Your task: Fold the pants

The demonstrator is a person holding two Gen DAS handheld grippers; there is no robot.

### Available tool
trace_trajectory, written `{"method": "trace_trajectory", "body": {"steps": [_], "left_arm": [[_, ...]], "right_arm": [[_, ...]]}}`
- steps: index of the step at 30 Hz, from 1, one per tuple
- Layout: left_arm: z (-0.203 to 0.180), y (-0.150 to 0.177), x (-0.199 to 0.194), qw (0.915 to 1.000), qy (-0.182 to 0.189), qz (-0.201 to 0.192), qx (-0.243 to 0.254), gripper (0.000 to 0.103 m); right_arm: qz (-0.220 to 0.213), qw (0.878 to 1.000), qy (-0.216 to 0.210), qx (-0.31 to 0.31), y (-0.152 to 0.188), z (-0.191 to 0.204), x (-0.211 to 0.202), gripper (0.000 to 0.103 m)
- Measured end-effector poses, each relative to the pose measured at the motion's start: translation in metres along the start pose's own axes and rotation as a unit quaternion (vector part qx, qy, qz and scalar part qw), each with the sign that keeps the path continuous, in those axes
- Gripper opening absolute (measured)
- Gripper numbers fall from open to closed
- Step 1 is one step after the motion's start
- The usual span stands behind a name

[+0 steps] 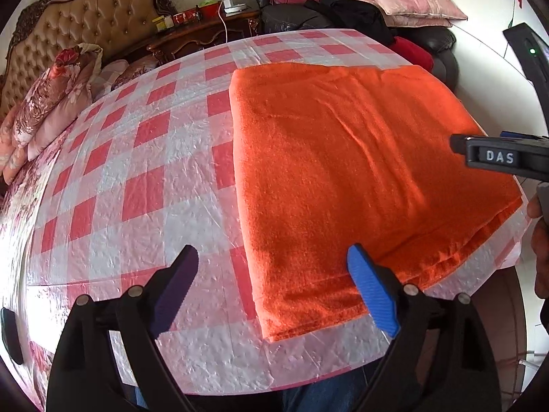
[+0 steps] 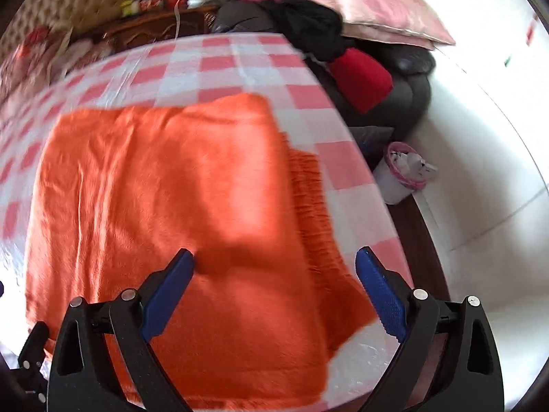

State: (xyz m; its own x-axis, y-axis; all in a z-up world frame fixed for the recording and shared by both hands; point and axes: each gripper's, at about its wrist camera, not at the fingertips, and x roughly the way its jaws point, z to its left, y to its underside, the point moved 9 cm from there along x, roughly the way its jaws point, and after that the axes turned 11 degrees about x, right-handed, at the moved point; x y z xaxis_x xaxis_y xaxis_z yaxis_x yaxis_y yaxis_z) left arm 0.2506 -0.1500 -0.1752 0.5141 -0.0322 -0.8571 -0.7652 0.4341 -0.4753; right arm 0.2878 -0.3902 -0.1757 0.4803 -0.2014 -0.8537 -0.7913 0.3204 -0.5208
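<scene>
The orange pants [image 1: 350,178] lie folded into a thick rectangle on the red-and-white checked table cover [image 1: 137,171]. My left gripper [image 1: 274,267] is open and empty, just above the folded pants' near left corner. The right gripper [image 1: 497,158] shows in the left wrist view, hovering at the pants' right edge. In the right wrist view the pants [image 2: 171,206] fill the middle, and my right gripper [image 2: 274,264] is open and empty above their near right part. The table cover [image 2: 223,61] shows beyond.
A dark sofa [image 2: 394,103] with pink pillows [image 2: 370,3], black clothing [image 2: 305,24] and a red cushion [image 2: 360,79] stands behind the table. A small bin [image 2: 401,175] sits on the floor at right. A bed with a tufted headboard [image 1: 79,24] and a wooden side table [image 1: 206,31] are at left.
</scene>
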Motion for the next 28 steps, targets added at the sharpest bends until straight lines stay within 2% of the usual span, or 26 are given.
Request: {"method": "trace_trajectory", "body": {"steps": [3,5,12,14,16,28], "left_arm": [[-0.005,-0.003,-0.014,0.9998,0.016,-0.006,0.004,0.091],[-0.011,-0.007,-0.028,0.9995,0.018,-0.023,0.015,0.101],[-0.025,-0.017,-0.068,0.9969,0.058,-0.053,0.007,0.101],[-0.028,-0.021,-0.076,0.9954,0.063,-0.072,0.005,0.101],[-0.030,-0.024,-0.081,0.9948,0.053,-0.087,0.008,0.101],[-0.037,-0.027,-0.083,0.9937,0.078,-0.081,0.009,0.101]], "right_arm": [[-0.016,1.000,-0.005,-0.001,0.007,-0.010,-0.027,0.092],[-0.018,1.000,-0.012,0.004,0.016,-0.016,-0.046,0.092],[-0.030,0.999,-0.016,0.024,0.038,-0.040,-0.097,0.092],[-0.031,0.999,-0.012,0.021,0.040,-0.043,-0.101,0.092],[-0.032,0.999,-0.010,0.025,0.042,-0.047,-0.102,0.092],[-0.026,0.999,-0.010,0.029,0.043,-0.052,-0.100,0.092]]}}
